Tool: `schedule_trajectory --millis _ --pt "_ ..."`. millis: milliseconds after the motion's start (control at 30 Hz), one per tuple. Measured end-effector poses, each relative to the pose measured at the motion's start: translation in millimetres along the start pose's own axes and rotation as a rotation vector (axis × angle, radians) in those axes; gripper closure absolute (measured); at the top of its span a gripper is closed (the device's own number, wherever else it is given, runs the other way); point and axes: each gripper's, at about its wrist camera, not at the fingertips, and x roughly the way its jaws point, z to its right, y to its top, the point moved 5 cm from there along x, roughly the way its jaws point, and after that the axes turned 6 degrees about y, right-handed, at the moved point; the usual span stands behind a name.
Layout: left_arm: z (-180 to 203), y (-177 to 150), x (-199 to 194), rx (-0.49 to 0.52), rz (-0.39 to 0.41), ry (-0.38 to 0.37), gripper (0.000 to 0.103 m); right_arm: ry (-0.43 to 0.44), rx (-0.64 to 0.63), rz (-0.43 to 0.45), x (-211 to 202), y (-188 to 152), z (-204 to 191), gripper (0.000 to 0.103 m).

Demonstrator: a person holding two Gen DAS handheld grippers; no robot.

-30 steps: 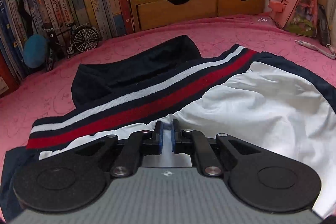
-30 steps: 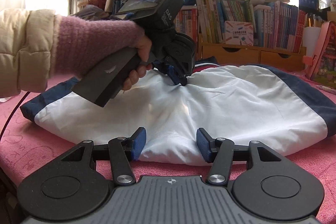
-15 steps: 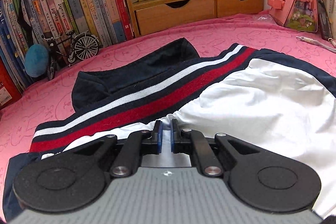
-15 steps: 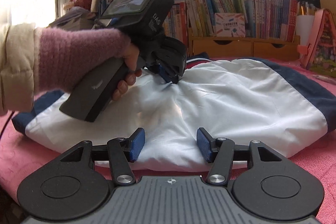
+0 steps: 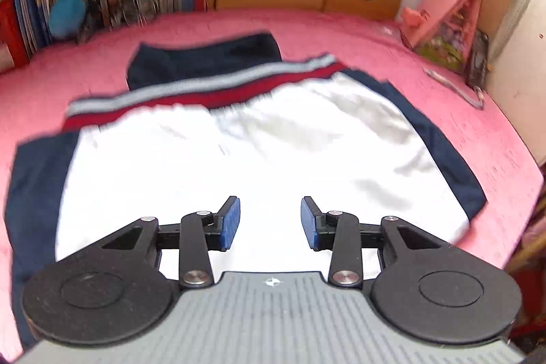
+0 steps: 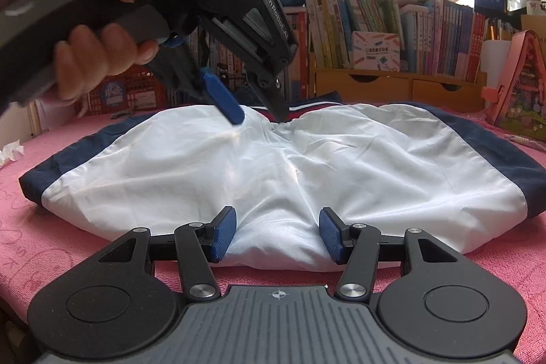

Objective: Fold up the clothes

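1. Item: folded garment (image 6: 279, 166), lying flat on the pink tabletop (image 6: 51, 248). Its long axis runs left to right across both wrist views; the near folded edge faces me, and the striped waistband (image 5: 204, 87) is on the far side.
2. Right gripper (image 6: 277, 236): my jaws stand moderately apart and empty, low at the middle of the near edge. White cloth bulges between the pads (image 6: 223, 236), but they do not press on it. Of my two hands this one is nearer to that edge.
3. Left gripper (image 5: 270, 222): my jaws are opening, with nothing between them. It hangs above the white panel and points steeply down; in the right wrist view its fingertips sit just above the puckered cloth beside the waistband.
4. Governing relation, as I judge it: the next fold turns on that near edge, straight ahead of my right jaws, and the far band below my left.
5. Appearance: white middle panel, creased and puckered along a centre line; navy side panels (image 6: 505, 152) at both ends; a white, red and navy striped band; a dark navy piece (image 5: 204, 60) sticking out beyond it. The cloth looks thin and limp.
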Motion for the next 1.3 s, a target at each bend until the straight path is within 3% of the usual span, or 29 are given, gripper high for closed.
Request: schedule_trajectory --millis 67,200,467,967,1300 --pt "8 -16 10 0.012 -0.089 0.020 0.066 -0.001 -0.001 0.003 -1 0 0 0.049" --pt "23 -21 16 0.064 -0.121 0.091 0.066 0.008 0.000 0.001 -1 -1 0 0.052" --pt "21 -17 22 -0.062 -0.207 0.120 0.067 0.014 0.019 -0.027 1 3 -1 0.059" --pt "28 2 33 -0.059 -0.189 0.293 0.073 0.035 0.062 -0.091 6 11 5 0.064" --pt "10 58 68 -0.107 -0.107 0.367 0.073 0.053 0.060 -0.081 3 7 7 0.064"
